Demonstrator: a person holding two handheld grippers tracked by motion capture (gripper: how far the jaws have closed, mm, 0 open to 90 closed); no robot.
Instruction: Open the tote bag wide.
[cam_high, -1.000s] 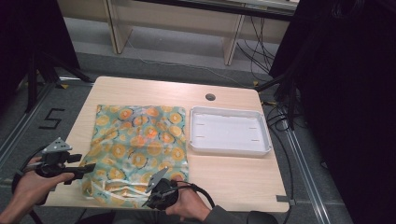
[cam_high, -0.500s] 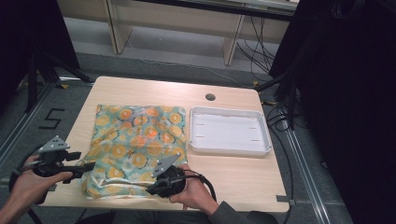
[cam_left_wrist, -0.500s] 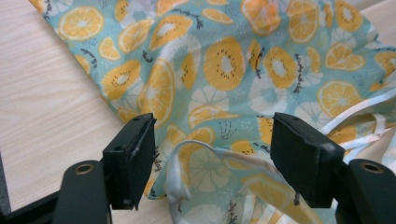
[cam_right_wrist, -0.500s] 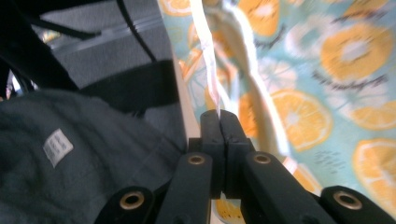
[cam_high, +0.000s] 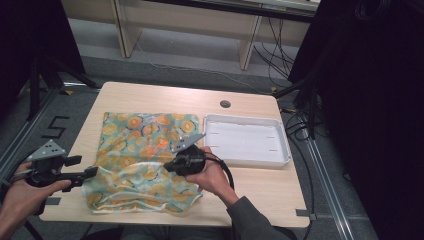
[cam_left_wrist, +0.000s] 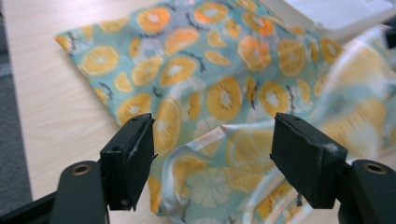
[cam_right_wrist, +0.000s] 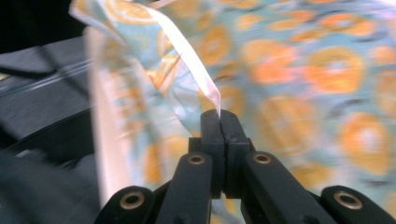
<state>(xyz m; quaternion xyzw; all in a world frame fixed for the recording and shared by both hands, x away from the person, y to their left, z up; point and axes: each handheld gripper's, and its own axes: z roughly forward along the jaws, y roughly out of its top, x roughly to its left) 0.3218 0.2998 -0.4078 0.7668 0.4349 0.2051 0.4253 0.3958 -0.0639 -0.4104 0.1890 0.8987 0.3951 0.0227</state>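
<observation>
High view: fixed above your side of the worktop (cam_high: 150, 95), facing forward and down, far enough back to take in the whole top and the floor beyond.

Left gripper view: rides your left gripper (cam_left_wrist: 212, 158), looking along its fingers (cam_left_wrist: 128, 161) from close range over the orange-slice print cloth (cam_left_wrist: 210, 60).

Right gripper view: rides your right gripper (cam_right_wrist: 219, 122), very close, blurred, facing the cloth's lifted edge.

Shared ground: all three views take in the cloth (cam_high: 145, 150); the high and left gripper views also share the white tray (cam_high: 247, 142).
</observation>
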